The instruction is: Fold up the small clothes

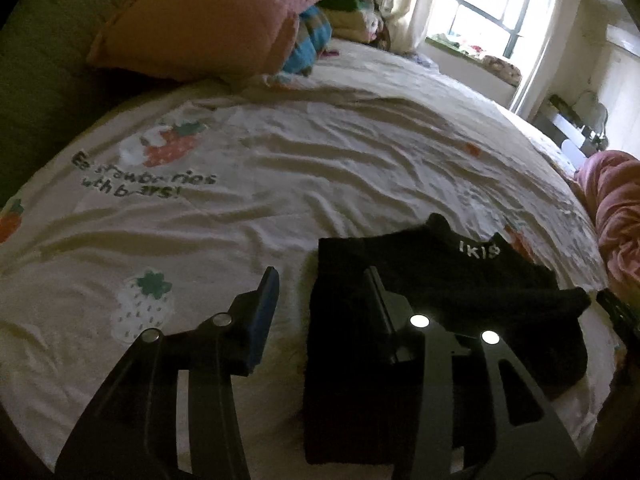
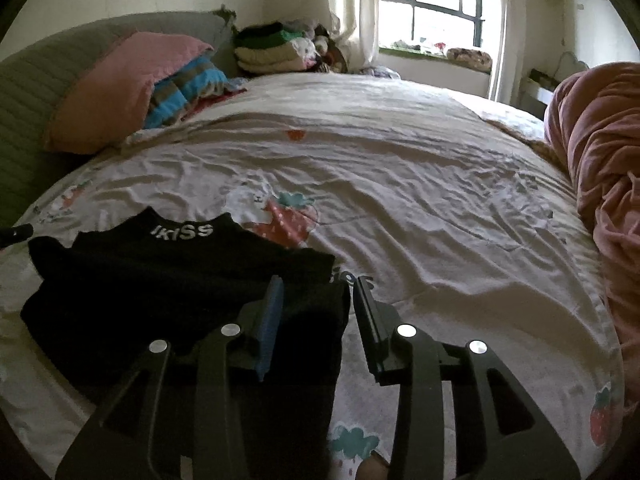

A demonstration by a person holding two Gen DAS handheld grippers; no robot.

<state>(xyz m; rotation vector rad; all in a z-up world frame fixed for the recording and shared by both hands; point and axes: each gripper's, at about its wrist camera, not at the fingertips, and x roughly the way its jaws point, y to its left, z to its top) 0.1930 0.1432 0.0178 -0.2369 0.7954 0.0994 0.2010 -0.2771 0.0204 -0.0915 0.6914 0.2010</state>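
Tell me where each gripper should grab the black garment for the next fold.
Take the black garment at its near side edges, coming in low from the near side. Each open gripper already straddles one: the left gripper at the left edge, the right gripper at the right. The lettered band lies at the far end.

The black garment [image 1: 440,280] [image 2: 168,280] lay flat on the bed, a small dark knit piece with white lettering at the far edge of its neckline; the right wrist view showed the letters as "ikiSS". It was partly folded: its near part had been doubled into a narrower dark panel running toward the cameras, while the upper part spread wider behind it. A short sleeve-like flap stuck out to one side, seen at the right in the left wrist view. The fabric looked thick and soft, its surface too dark to show seams or further folds clearly.
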